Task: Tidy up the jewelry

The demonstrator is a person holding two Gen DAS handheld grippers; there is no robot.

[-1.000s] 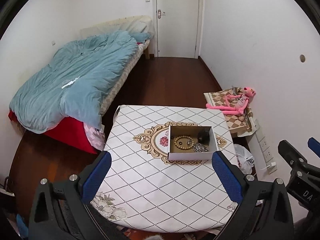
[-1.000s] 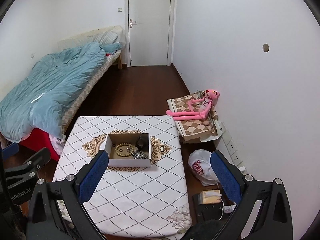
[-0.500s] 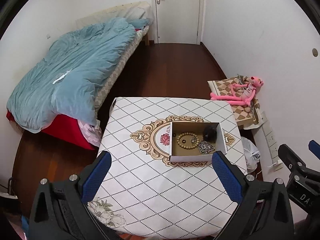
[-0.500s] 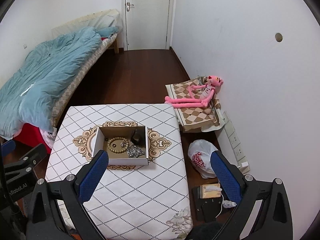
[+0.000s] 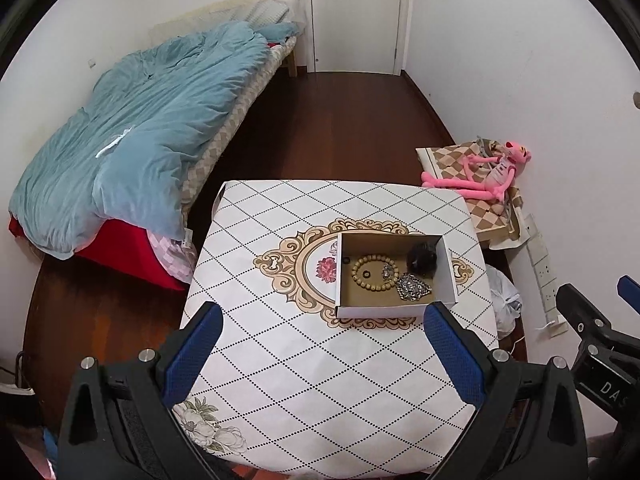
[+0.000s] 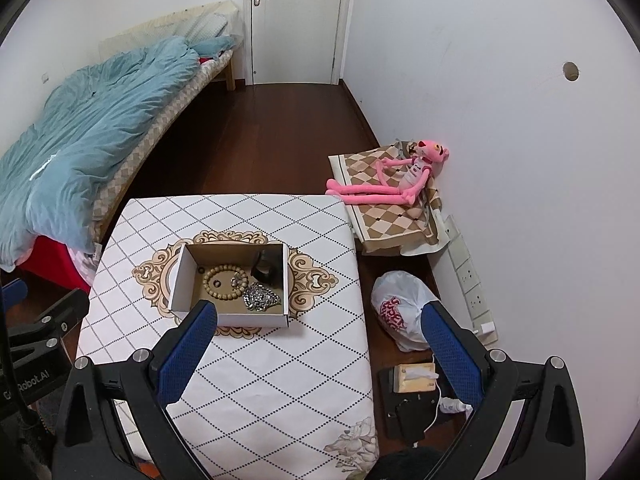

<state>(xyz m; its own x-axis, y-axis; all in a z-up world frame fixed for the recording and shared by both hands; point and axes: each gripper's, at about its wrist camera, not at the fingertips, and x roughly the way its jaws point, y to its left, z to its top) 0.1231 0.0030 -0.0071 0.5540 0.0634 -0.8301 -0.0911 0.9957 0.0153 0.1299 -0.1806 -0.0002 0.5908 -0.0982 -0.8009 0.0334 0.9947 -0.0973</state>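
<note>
An open white cardboard box (image 5: 394, 312) (image 6: 228, 318) stands on a table with a diamond-patterned cloth (image 5: 304, 368) (image 6: 264, 372). Inside lie a wooden bead bracelet (image 5: 374, 273) (image 6: 224, 282), a silver chain pile (image 5: 413, 287) (image 6: 260, 298), a dark round object (image 5: 422, 259) (image 6: 266, 268) and small dark rings. My left gripper (image 5: 320, 344) is open and empty, high above the table's near half. My right gripper (image 6: 320, 344) is open and empty, above the table's right side.
A bed with a blue duvet (image 5: 136, 140) (image 6: 80, 140) stands left. A pink plush toy (image 5: 484, 178) (image 6: 396, 182) lies on a chequered cushion by the right wall. A white plastic bag (image 6: 400, 312) and a tissue box (image 6: 412, 376) are on the floor. A white door (image 5: 356, 16) is at the back.
Both grippers have tilted downward and come somewhat nearer the table, so the box appears larger and higher in view. Both stay open and empty.
</note>
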